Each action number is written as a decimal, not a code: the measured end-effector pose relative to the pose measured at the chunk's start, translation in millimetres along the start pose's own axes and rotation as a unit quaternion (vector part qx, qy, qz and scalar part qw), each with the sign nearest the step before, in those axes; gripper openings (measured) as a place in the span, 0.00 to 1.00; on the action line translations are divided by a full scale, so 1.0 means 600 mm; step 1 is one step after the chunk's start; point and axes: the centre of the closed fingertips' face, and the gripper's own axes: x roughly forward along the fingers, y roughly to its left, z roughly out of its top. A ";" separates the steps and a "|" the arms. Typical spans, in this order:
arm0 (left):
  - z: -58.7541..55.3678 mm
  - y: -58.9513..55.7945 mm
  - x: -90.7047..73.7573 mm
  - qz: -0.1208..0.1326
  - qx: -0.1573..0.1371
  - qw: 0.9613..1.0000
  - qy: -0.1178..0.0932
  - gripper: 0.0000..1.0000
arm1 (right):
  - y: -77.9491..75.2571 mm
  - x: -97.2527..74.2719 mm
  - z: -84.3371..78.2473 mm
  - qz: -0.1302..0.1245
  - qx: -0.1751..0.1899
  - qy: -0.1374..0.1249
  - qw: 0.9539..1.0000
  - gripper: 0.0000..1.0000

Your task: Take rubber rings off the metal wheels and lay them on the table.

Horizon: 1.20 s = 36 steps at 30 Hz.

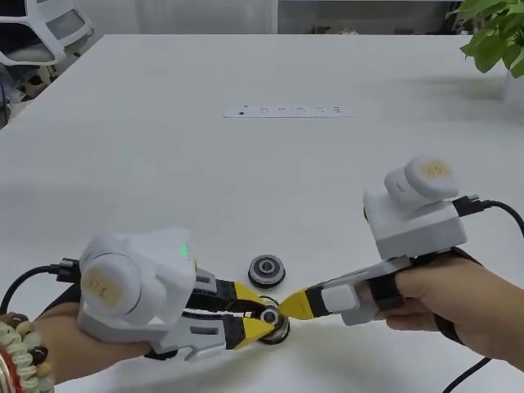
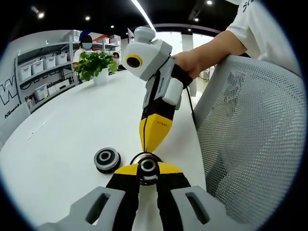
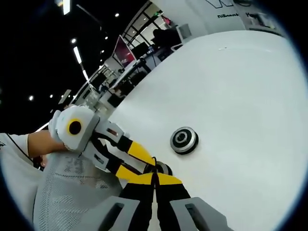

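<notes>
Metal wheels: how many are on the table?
2. The free wheel lies on the table; the second wheel, nearer the person, is clamped by the left gripper, with the right gripper shut at its rim. None looks hidden.

A metal wheel (image 1: 266,268) ringed in black rubber (image 1: 254,271) lies flat on the white tabletop (image 1: 246,180), a second wheel (image 1: 274,321) just beside it.

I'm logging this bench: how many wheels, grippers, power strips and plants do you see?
Wheels: 2, a loose wheel and a held wheel
Grippers: 2, left gripper and right gripper
Power strip: 1
Plant: 1
Total: 6
</notes>
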 end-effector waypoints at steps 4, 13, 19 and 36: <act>0.001 0.001 0.001 0.001 -0.005 1.000 -0.002 0.07 | -0.002 0.002 -0.006 -0.007 -0.001 0.008 1.000 0.00; 0.003 -0.001 0.002 0.000 0.016 1.000 0.019 0.07 | -0.003 0.005 -0.003 -0.022 -0.042 0.013 0.999 0.00; 0.009 -0.007 -0.002 -0.012 0.011 1.000 0.017 0.15 | -0.005 0.005 -0.004 -0.022 -0.038 0.017 0.999 0.00; 0.075 -0.018 -0.038 -0.029 0.010 0.999 -0.027 0.48 | -0.007 -0.014 0.022 -0.020 -0.016 -0.021 0.999 0.00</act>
